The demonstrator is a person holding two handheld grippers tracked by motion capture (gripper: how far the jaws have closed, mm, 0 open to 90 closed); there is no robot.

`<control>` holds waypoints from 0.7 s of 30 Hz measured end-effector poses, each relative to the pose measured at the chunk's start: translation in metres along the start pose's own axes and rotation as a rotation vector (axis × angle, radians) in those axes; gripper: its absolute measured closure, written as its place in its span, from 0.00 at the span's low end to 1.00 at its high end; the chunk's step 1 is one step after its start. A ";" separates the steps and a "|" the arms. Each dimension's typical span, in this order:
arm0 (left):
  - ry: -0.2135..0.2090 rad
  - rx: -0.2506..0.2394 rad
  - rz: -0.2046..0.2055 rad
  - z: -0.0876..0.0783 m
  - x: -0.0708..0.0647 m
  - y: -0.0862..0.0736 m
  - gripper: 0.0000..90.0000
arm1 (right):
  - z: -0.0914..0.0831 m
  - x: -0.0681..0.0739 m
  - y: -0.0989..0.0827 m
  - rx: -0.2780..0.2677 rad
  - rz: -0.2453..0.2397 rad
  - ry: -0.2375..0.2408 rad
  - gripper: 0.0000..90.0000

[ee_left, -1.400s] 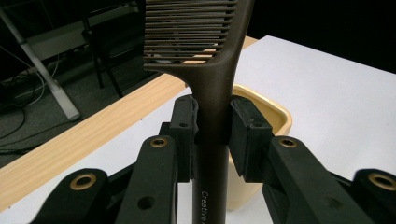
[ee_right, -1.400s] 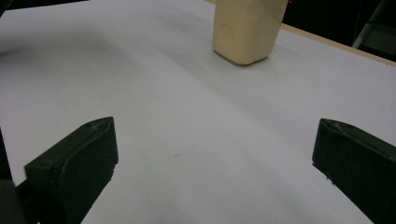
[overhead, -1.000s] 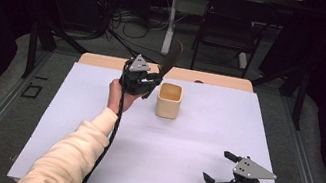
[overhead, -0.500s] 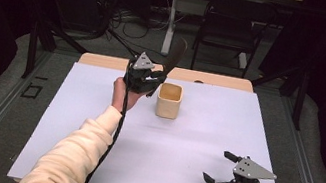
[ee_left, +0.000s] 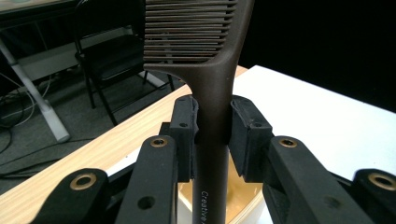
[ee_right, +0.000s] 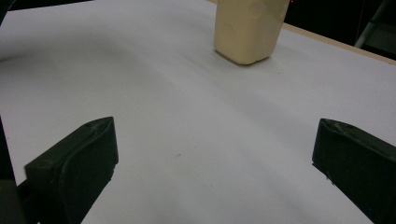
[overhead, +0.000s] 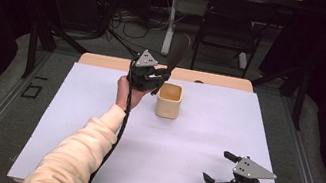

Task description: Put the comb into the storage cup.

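Note:
My left gripper (overhead: 156,76) is held up over the far middle of the table, shut on the handle of a dark brown comb (overhead: 176,55). The comb's teeth point up and away. In the left gripper view the pads (ee_left: 184,126) press on both sides of the comb handle (ee_left: 212,107), and the open top of a beige cup (ee_left: 245,203) shows beneath it. The beige cup (overhead: 169,100) stands upright on the white table (overhead: 194,132), just right of that gripper. Low at the near right, my right gripper (overhead: 216,167) is open with nothing between its jaws. It faces the cup (ee_right: 247,28).
A wooden strip (overhead: 105,61) runs along the table's far edge. Beyond it stand a black chair (overhead: 223,26) and table legs with cables on the floor. A cable hangs from the left gripper along the cream sleeve (overhead: 73,157).
My left gripper has shifted slightly up and to the right with the comb, which now stands more upright. The right gripper has stayed where it was.

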State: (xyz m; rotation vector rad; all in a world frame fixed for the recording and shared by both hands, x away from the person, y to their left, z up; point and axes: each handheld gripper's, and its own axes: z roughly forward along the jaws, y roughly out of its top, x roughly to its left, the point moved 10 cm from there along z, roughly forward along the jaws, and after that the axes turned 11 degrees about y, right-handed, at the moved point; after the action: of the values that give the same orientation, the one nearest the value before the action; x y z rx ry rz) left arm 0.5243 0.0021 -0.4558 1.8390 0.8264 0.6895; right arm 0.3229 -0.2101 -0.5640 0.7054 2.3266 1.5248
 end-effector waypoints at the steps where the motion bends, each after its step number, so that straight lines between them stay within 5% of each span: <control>1: -0.002 0.000 -0.001 0.001 -0.001 0.000 0.81 | 0.000 0.000 0.000 0.000 0.001 0.001 0.00; 21: -0.010 -0.048 -0.041 0.012 -0.003 0.011 0.80 | -0.001 0.000 0.001 -0.006 -0.001 0.000 0.00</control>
State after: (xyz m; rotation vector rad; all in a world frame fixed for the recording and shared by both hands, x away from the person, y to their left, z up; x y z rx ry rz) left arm 0.5339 -0.0102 -0.4498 1.7769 0.8323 0.6680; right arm 0.3230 -0.2108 -0.5632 0.7026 2.3208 1.5308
